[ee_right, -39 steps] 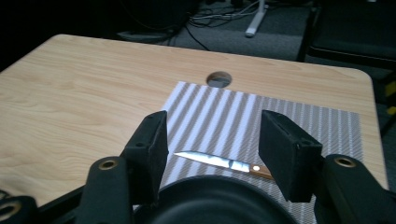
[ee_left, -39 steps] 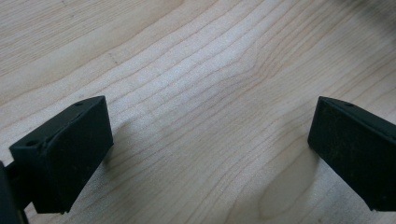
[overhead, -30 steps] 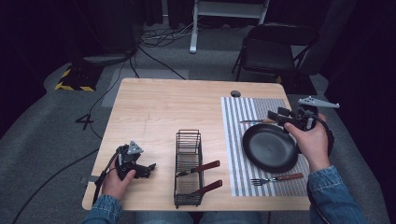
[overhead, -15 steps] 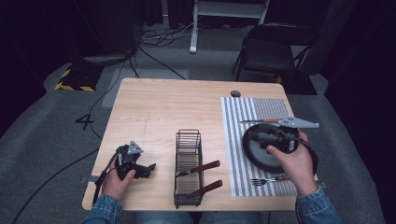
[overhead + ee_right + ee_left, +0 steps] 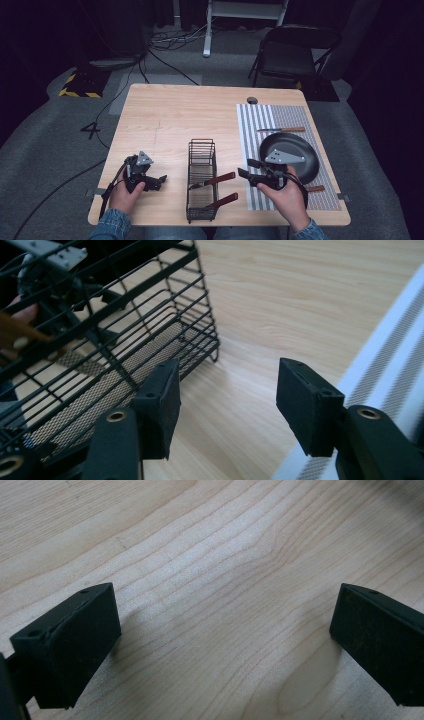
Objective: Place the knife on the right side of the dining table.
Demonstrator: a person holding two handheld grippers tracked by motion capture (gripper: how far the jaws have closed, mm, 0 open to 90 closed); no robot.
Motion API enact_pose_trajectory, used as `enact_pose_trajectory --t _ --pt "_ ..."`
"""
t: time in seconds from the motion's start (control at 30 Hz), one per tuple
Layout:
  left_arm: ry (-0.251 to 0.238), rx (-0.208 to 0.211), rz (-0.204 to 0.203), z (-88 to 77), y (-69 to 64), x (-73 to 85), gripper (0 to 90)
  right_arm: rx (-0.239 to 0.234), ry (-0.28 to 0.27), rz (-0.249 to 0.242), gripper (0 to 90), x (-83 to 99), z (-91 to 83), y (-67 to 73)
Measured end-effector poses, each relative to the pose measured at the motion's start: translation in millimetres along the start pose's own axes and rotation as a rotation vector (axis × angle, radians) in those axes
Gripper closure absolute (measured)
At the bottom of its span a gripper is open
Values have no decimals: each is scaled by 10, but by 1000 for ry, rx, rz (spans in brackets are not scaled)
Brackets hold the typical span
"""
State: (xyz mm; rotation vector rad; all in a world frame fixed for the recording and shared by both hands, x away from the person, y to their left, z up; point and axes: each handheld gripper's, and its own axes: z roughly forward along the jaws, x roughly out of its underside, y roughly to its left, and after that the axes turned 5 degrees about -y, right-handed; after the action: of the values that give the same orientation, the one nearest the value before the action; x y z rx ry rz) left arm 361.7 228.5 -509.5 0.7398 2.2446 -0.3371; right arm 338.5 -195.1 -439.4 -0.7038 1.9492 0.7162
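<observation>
The right gripper (image 5: 248,168) was held with jaws spread and empty, just right of the black wire rack (image 5: 201,181). Two brown-handled utensils (image 5: 216,179) were seen in the rack, handles slanting toward it. The left gripper (image 5: 220,645), likewise spread and empty, was kept farther off at the rack's left.

The left hand (image 5: 122,194) comes in from 6 o'clock, gripping the left gripper (image 5: 159,180) low, its jaws spread wide and pointing toward 3 o'clock. The right hand (image 5: 283,197) also enters from 6 o'clock; the right gripper (image 5: 246,168) points toward 9 o'clock, jaws apart and empty.
</observation>
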Motion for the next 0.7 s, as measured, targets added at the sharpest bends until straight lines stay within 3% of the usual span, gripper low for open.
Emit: enact_pose_trajectory --t 0.27,0.4,0.6,0.7 --pt "0 0 0 0 0 0 1 47 52 -8 437 402 199 149" --pt "0 1 0 0 0 0 1 80 99 -60 441 558 321 267" --pt "0 0 0 0 0 0 1 139 171 -145 461 654 433 381" --pt "1 1 -2 0 -1 1 1 139 178 -169 447 655 465 441"
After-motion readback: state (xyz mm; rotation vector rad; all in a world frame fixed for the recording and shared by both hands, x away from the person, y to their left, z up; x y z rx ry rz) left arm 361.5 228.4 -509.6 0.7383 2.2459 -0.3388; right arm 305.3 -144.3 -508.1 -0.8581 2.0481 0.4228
